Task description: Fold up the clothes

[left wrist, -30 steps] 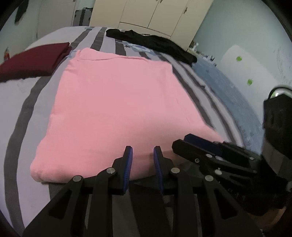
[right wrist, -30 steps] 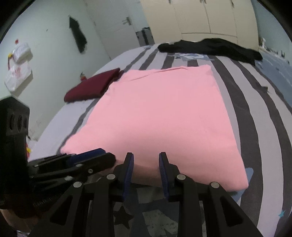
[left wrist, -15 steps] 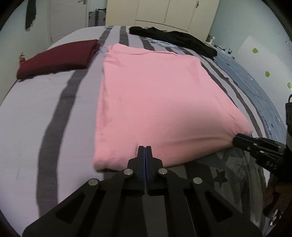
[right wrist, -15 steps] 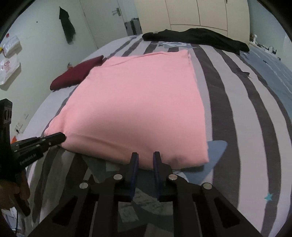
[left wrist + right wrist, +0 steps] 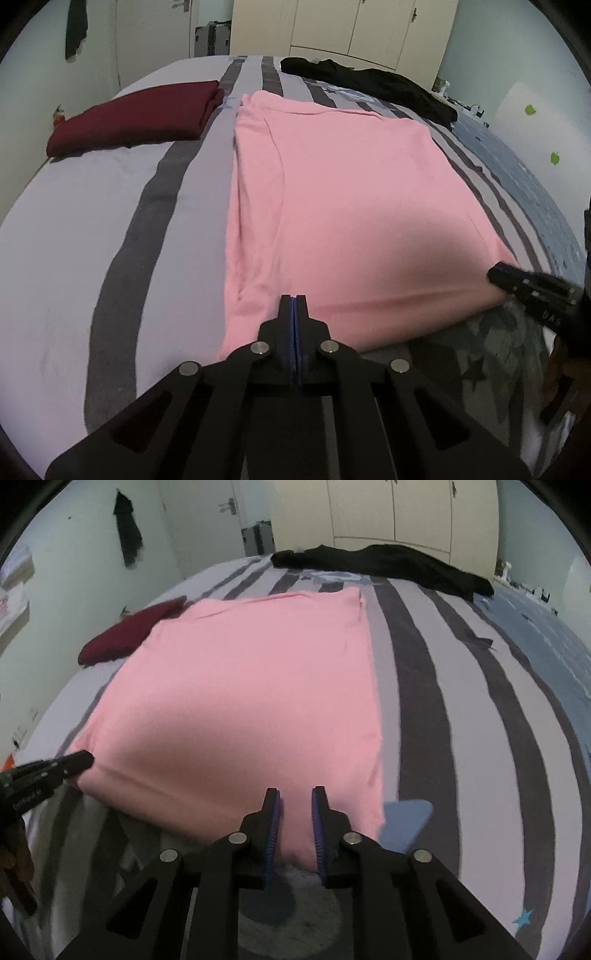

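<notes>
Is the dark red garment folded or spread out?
Folded: the dark red garment lies as a compact, layered rectangle on the bed.

Pink garment (image 5: 354, 206) lies flat in a neat folded rectangle on the striped bed, layered edges showing down its left side; near hem bunches a little. Maroon garment (image 5: 136, 114) sits folded beyond it, left; black garment (image 5: 384, 566) sprawls unfolded at the far end
</notes>
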